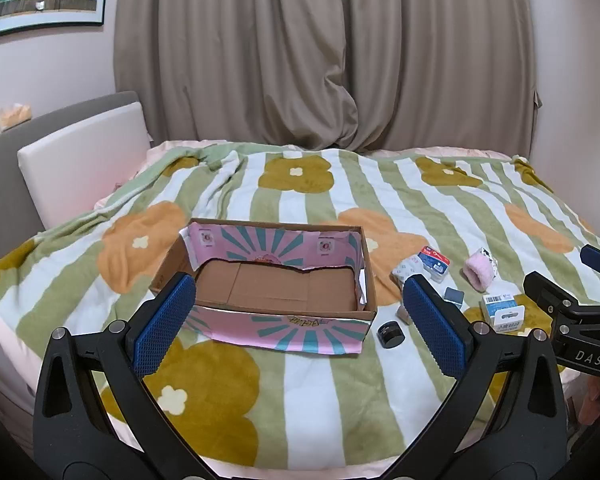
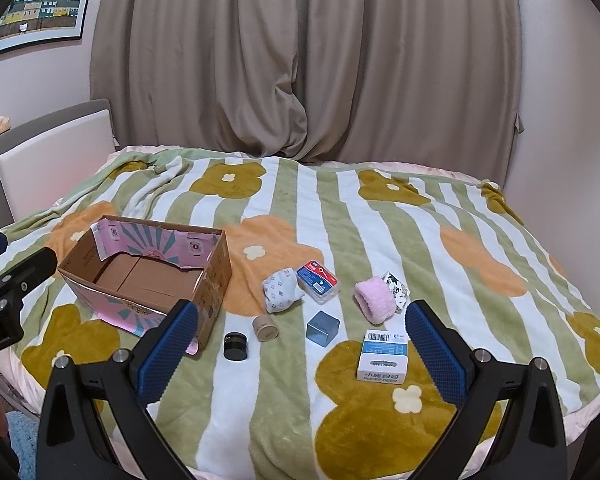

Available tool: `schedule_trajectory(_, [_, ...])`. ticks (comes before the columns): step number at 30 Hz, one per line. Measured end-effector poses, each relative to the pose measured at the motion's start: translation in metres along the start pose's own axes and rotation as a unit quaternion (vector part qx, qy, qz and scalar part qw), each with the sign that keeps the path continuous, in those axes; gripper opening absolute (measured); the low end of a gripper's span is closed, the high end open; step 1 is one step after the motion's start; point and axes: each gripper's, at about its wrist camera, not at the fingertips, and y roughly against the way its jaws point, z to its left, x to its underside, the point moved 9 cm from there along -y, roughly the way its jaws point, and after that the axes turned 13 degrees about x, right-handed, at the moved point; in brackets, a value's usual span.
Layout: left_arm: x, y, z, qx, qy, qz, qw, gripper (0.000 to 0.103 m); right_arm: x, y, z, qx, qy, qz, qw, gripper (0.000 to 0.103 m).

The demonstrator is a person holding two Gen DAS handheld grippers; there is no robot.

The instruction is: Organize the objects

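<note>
Right tool (image 2: pixel 300 344) spread, cardboard box (image 2: pixel 214 280) beyond-left

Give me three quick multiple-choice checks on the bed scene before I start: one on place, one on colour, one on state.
1. Where do the loose items lie relative to the cardboard box?
A. inside it
B. on the blanket to its right
C. on the blanket behind it

2. What colour is the fluffy band?
A. pink
B. green
C. black

3. How do the right tongs stand?
A. shut on the black jar
B. shut on nothing
C. open, holding nothing

Answers:
1 B: the black jar, blue cube and the others sit right of the box, whose bare floor shows.
2 A: it is pale pink.
3 C: the blue pads stand wide apart over the blanket.
</note>
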Motion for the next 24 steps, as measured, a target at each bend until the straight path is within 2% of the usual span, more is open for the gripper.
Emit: schedule_trajectory(24, [0.0060, -0.0011, -0.0008, 0.001, 0.001, 0.007, 1.0000, 0.103, 0.0010, 0.0023, 0.0039, -0.004, 0.003, -0.001, 1.000, 0.103])
